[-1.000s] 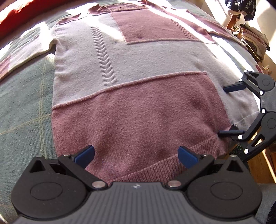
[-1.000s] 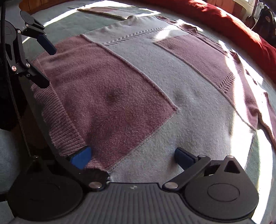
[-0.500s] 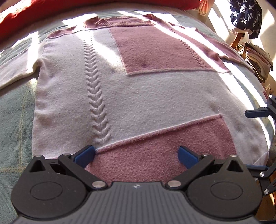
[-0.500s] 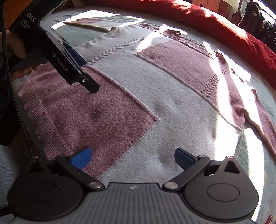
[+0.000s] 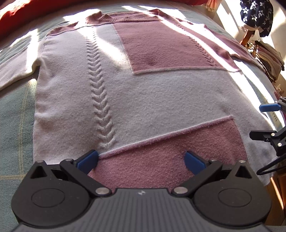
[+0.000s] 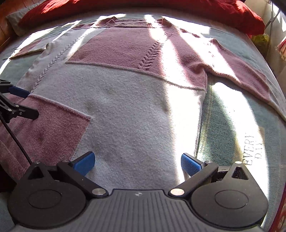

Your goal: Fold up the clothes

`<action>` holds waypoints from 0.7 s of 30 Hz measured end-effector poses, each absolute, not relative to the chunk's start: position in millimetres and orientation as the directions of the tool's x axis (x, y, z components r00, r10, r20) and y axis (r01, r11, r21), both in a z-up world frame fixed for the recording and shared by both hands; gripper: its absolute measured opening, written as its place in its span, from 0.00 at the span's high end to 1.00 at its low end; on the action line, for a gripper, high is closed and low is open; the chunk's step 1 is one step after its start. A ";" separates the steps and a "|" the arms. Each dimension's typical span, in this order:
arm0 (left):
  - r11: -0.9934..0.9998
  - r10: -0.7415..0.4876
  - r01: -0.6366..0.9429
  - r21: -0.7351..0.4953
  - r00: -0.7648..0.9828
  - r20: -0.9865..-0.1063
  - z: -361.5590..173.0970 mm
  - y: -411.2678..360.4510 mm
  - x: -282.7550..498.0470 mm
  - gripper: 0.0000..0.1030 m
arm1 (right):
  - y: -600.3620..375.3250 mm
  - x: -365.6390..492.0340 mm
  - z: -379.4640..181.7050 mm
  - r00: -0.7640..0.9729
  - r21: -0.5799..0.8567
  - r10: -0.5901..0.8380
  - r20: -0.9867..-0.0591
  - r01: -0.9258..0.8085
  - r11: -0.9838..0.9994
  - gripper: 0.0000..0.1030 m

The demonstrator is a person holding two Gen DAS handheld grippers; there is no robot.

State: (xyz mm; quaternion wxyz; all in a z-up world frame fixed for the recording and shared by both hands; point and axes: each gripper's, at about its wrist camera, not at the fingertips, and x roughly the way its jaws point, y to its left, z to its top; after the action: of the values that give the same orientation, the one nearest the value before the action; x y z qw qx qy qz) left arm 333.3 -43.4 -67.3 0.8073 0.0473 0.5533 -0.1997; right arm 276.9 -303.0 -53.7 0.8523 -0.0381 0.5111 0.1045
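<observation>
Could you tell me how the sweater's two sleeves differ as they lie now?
The left sleeve is mostly pale cream, with a pink patch near its cuff; the right sleeve is dusty pink. The left sleeve lies spread toward the bed's left side, the right sleeve toward the right, bunched at the armpit. Both lie flat on the green cover, unfolded and crossed by sunlight.

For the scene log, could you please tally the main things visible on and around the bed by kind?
Sweaters: 1, the pink and white sweater spread flat
Grippers: 2, the left gripper and the right gripper, both open
Red pillows: 1, the red pillow at the head
Bedcovers: 1, the green bedcover
Total: 5
</observation>
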 end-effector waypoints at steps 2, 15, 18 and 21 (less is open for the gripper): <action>0.916 -0.267 0.374 -0.142 0.306 -0.914 -68.2 -43.7 334.0 0.01 | -301.0 286.6 -48.2 0.484 0.041 0.136 -0.864 -0.203 0.978 0.00; 0.936 -0.247 0.331 -0.119 0.379 -0.892 -39.7 -30.3 365.3 0.01 | -299.1 305.6 -68.4 0.437 0.082 0.123 -0.891 -0.113 0.990 0.00; 0.936 -0.247 0.340 -0.095 0.439 -0.864 -33.5 -20.4 396.3 0.01 | -297.2 308.4 -70.1 0.436 0.074 0.110 -0.893 -0.098 0.992 0.00; 0.939 -0.224 0.340 -0.058 0.476 -0.850 -41.5 -16.8 431.2 0.01 | -293.5 310.3 -71.8 0.435 0.057 0.090 -0.896 -0.088 0.994 0.00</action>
State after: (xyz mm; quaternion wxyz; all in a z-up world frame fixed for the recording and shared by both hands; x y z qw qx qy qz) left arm 431.2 -16.8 -41.5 0.8570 0.0595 0.4848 -0.1646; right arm 310.3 -293.5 -71.8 0.8471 0.0007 0.5288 0.0525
